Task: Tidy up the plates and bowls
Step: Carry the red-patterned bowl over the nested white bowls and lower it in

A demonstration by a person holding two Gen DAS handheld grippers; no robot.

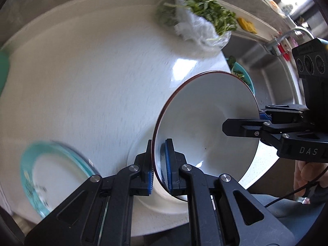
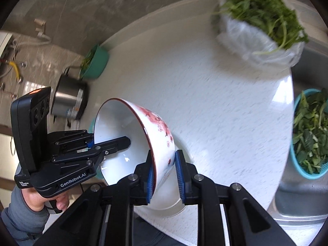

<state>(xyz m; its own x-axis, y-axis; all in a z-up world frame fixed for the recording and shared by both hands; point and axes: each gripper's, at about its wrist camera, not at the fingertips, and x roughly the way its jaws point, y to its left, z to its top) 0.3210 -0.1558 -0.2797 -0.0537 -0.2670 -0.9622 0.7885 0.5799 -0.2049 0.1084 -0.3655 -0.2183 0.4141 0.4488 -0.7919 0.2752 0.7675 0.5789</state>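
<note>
Gripping one white bowl (image 1: 205, 123) tilted above the white bench (image 1: 92, 71), the left claw (image 1: 160, 164) pinches its near rim while the right claw (image 1: 242, 125) clamps the far rim; a teal-rimmed plate (image 1: 51, 174) lies at left, bagged greens (image 1: 196, 20) behind

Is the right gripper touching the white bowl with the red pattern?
Touching. In the right wrist view the right gripper has its blue pads pressed against both sides of the wall of the bowl, one inside, one outside.
</note>
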